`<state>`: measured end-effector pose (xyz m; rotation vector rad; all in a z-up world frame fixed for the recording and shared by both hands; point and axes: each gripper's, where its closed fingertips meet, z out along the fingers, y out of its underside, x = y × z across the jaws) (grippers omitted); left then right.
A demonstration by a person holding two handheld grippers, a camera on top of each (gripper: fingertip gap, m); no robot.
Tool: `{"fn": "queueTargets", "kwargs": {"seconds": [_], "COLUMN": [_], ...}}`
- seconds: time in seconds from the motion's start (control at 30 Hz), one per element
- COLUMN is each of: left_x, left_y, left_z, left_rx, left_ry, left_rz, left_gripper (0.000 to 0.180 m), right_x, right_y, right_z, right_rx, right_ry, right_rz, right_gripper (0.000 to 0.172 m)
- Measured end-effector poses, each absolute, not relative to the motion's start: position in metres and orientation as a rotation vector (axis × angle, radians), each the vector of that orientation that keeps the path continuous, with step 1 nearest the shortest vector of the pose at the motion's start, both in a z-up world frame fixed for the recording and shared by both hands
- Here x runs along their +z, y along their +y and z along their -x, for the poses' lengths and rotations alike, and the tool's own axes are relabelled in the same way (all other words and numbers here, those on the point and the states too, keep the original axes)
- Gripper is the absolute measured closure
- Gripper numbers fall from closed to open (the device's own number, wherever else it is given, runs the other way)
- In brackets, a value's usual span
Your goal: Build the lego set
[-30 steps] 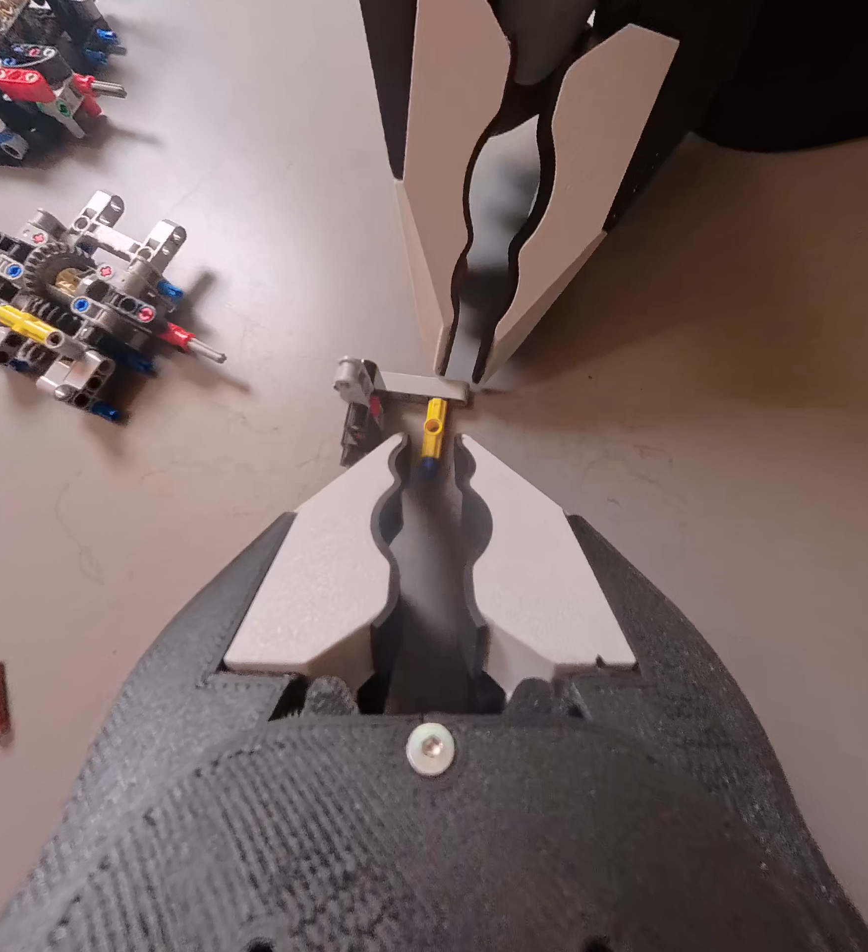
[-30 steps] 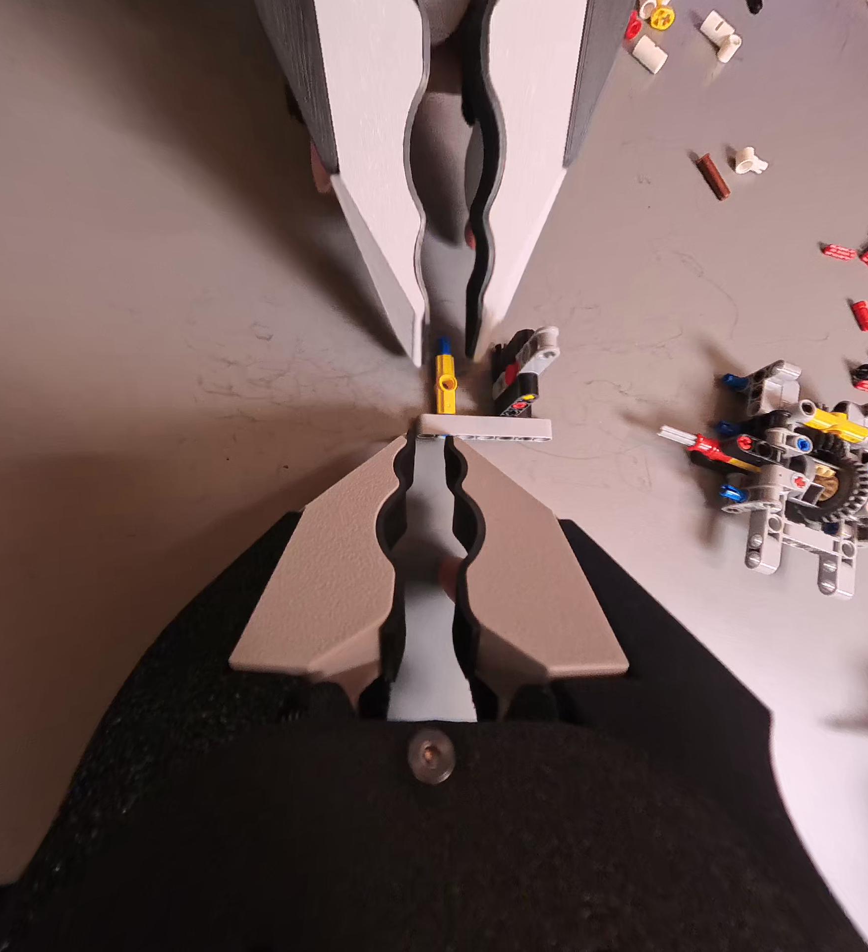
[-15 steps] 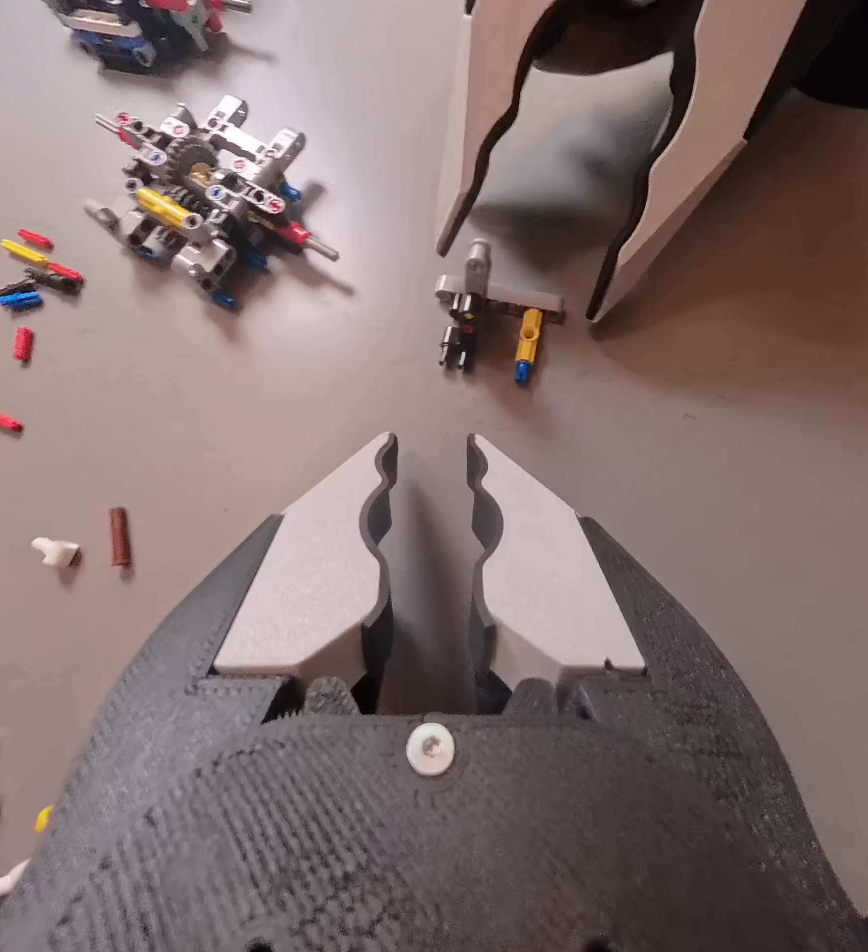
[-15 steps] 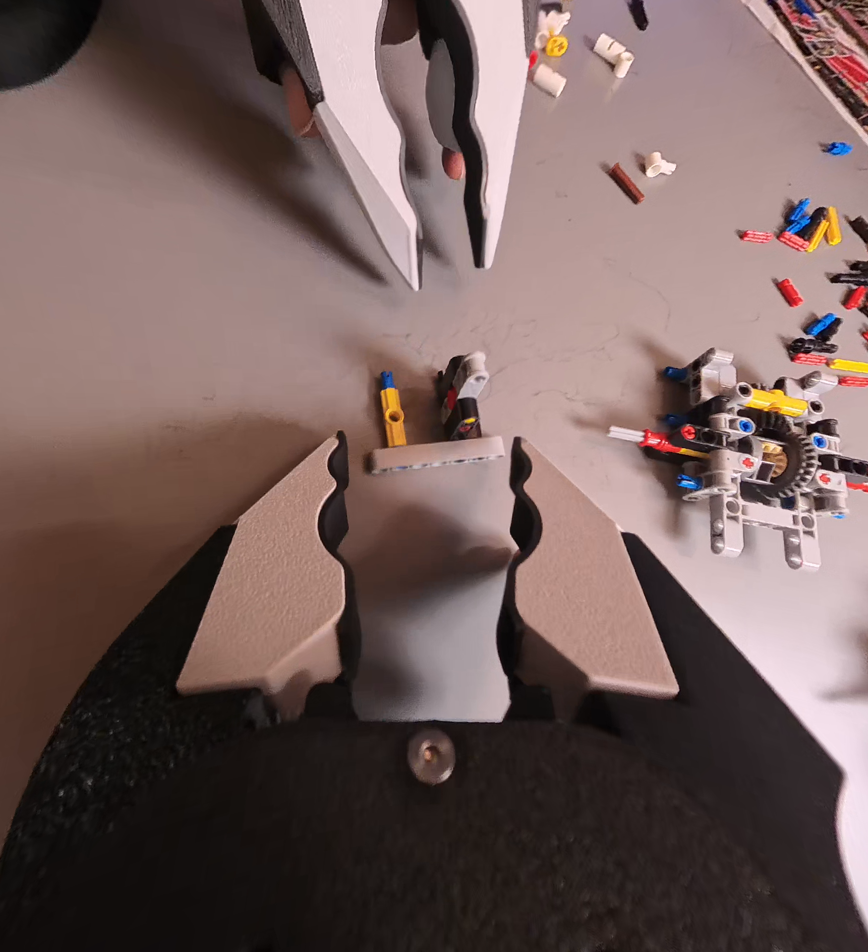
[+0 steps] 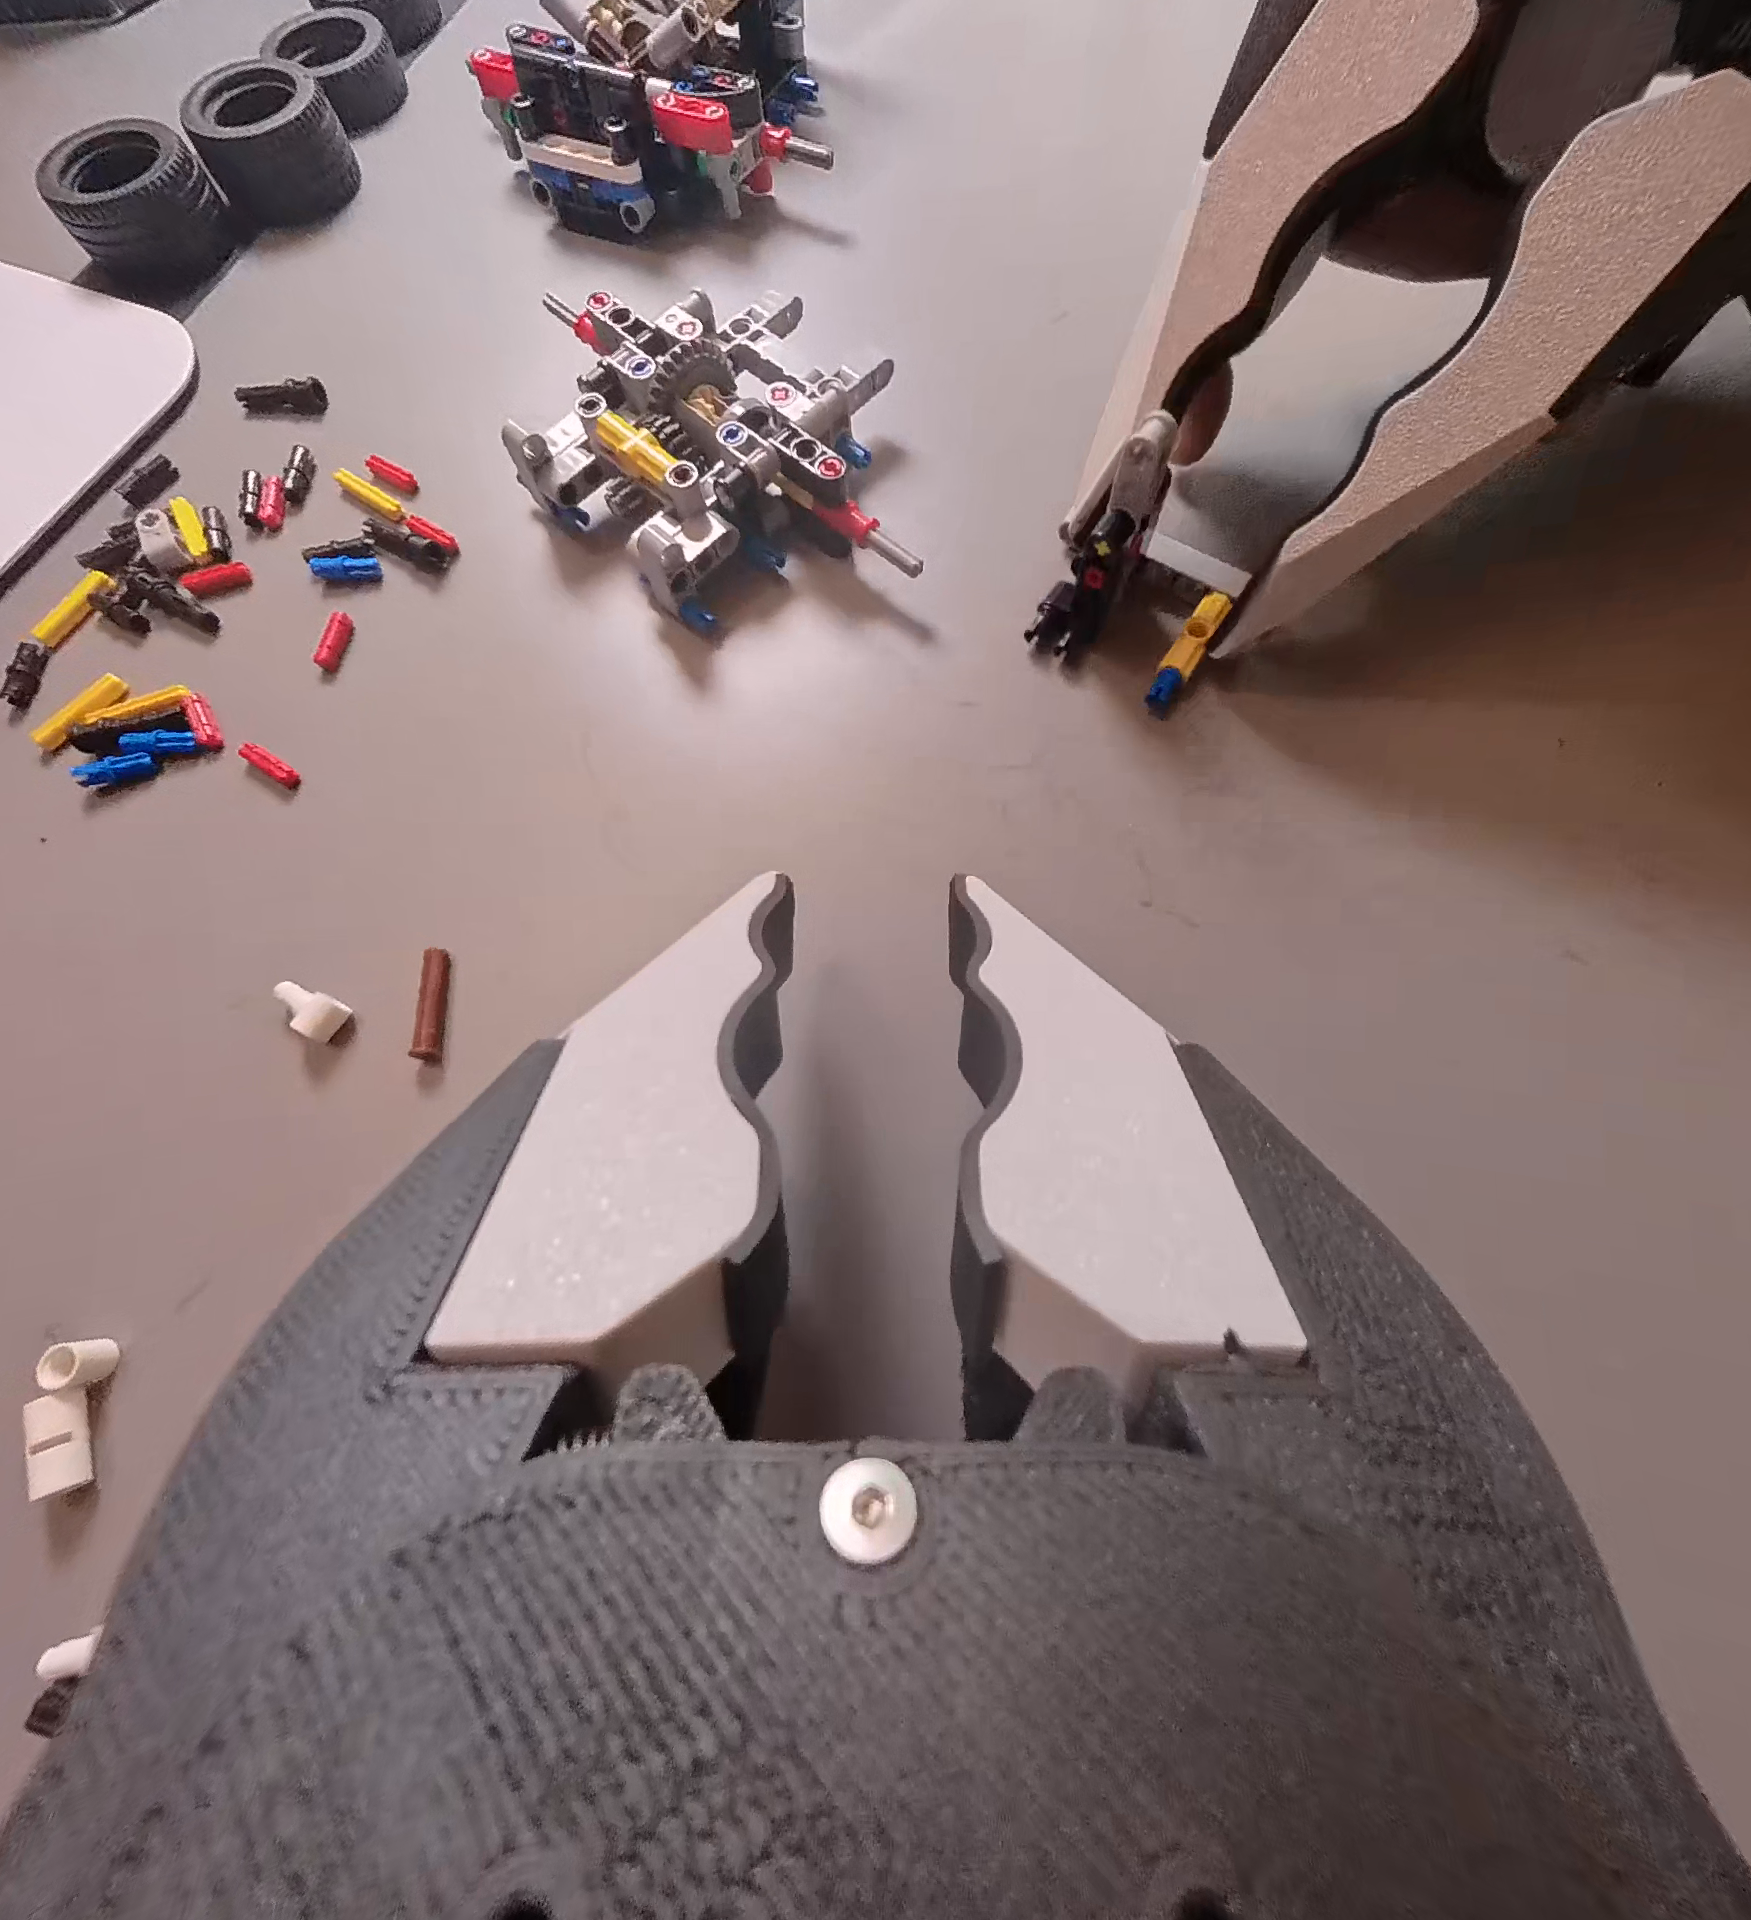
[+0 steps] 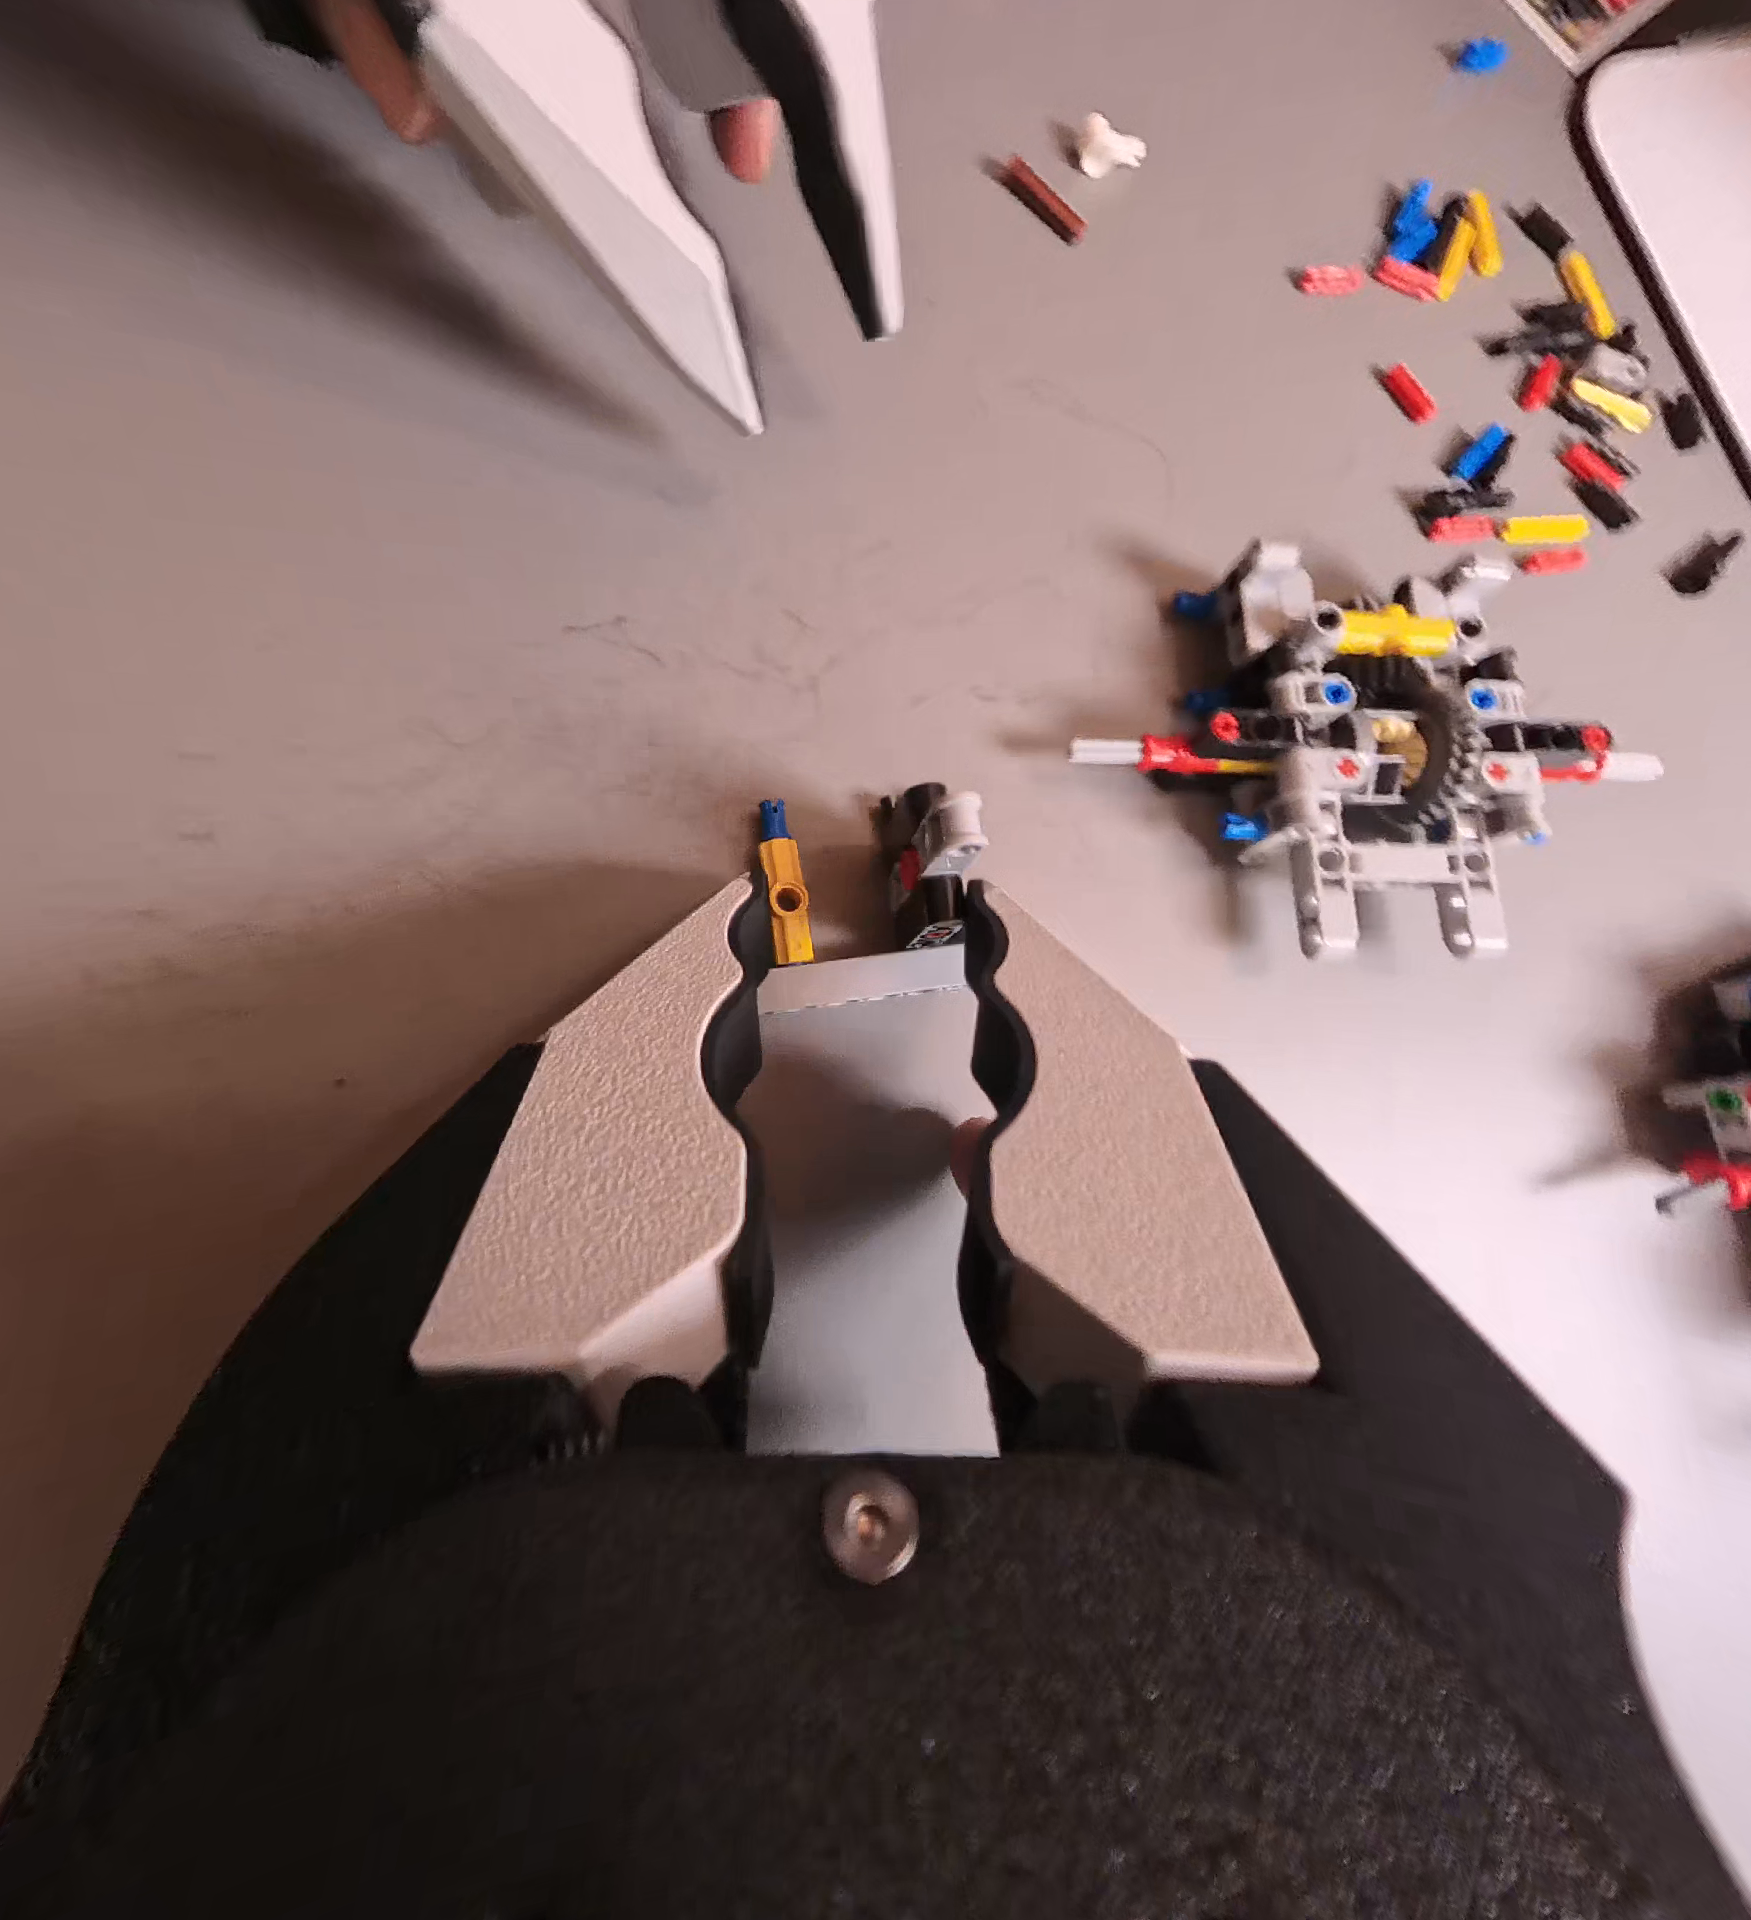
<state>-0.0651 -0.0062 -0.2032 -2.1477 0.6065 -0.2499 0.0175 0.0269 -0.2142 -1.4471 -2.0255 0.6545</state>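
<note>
Right gripper [image 6: 866,914] clamps grey beam [image 6: 855,982]; yellow pin [image 6: 786,902] attached

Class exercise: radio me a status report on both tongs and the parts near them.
Left tongs open, bare. Right tongs shut endwise on grey beam of small sub-assembly. Geared assembly lies apart.

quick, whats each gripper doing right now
Left gripper: open, nothing between its fingers, above bare table.
Right gripper: closed on the ends of the grey beam of a small brick piece.
</note>
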Motion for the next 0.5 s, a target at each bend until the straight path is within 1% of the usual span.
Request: {"fn": "queueTargets", "kwargs": {"seconds": [0.07,0.23,0.4,0.5], "left_x": [-0.205,-0.205,-0.187,-0.177], "left_y": [-0.006,-0.004,0.006,0.011], "left_z": [0.063,0.058,0.055,0.056], "left_rx": [-0.252,-0.245,-0.244,-0.233], "left_ry": [0.608,0.619,0.544,0.498], "left_rz": [2.149,2.137,2.025,1.97], "left_gripper": [0.152,0.152,0.152,0.152], "right_x": [-0.214,-0.214,-0.215,-0.206], "right_y": [0.031,0.024,0.016,0.014], "right_z": [-0.015,-0.005,0.003,0.005], "right_rx": [0.629,0.573,0.581,0.634], "right_ry": [-1.956,-1.913,-1.88,-1.858], "right_rz": [1.533,1.502,1.486,1.469], "right_gripper": [0.136,0.135,0.133,0.125]}}
